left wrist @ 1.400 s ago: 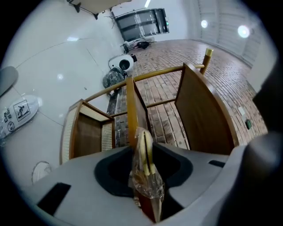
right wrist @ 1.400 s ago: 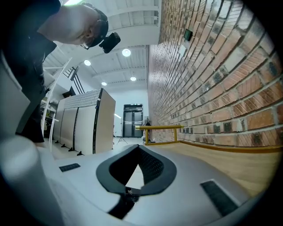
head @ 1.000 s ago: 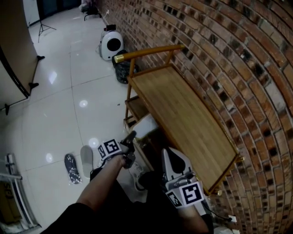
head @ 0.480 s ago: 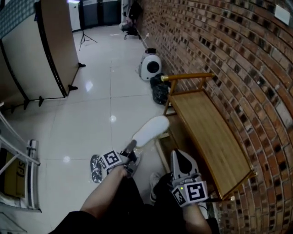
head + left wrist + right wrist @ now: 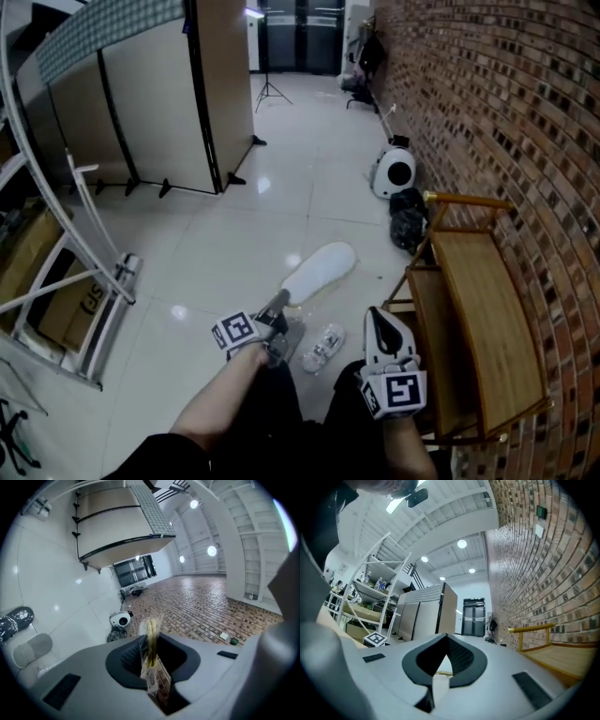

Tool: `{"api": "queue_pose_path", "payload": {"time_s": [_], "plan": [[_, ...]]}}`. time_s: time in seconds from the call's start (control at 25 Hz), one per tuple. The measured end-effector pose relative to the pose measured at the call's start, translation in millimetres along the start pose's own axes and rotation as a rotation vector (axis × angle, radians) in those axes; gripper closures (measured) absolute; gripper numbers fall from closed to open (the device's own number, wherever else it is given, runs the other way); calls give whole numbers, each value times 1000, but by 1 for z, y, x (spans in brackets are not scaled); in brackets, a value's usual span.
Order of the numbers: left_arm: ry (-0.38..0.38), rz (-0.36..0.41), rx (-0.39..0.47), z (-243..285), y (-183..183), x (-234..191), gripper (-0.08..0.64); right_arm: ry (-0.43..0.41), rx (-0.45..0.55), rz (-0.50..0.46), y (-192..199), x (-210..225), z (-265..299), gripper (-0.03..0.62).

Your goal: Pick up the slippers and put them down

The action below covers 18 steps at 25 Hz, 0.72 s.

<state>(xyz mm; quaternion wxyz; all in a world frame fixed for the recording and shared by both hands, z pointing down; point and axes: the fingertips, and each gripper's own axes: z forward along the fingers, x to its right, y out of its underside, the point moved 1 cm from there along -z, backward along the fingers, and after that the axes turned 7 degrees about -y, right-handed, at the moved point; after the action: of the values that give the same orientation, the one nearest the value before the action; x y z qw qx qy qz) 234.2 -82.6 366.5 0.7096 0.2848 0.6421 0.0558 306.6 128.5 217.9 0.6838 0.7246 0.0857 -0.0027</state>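
- The slipper [image 5: 321,271] is white, flat and long-oval, wrapped in clear film; it hangs in the air over the glossy floor [image 5: 216,253], left of the wooden bench [image 5: 487,319]
- Edge-on in the left gripper view, its sole shows as a thin yellowish strip
- The left gripper [image 5: 280,303] is almost closed, its pads clamped on the slipper's near end
- A dark patterned slipper [image 5: 14,620] and a pale grey slipper [image 5: 32,649] lie side by side on the floor
- The right gripper [image 5: 446,638] has its jaw tips together, nothing between them
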Motion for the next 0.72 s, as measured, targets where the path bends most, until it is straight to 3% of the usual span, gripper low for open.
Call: {"api": "queue_pose_path", "payload": {"time_s": [0.48, 0.72], "plan": [[-118, -10, 316, -164, -106, -47, 499, -302, 42, 27, -5, -120, 78, 583], [-158, -1, 435, -224, -135, -57, 499, -384, 47, 31, -7, -164, 119, 583]]}}
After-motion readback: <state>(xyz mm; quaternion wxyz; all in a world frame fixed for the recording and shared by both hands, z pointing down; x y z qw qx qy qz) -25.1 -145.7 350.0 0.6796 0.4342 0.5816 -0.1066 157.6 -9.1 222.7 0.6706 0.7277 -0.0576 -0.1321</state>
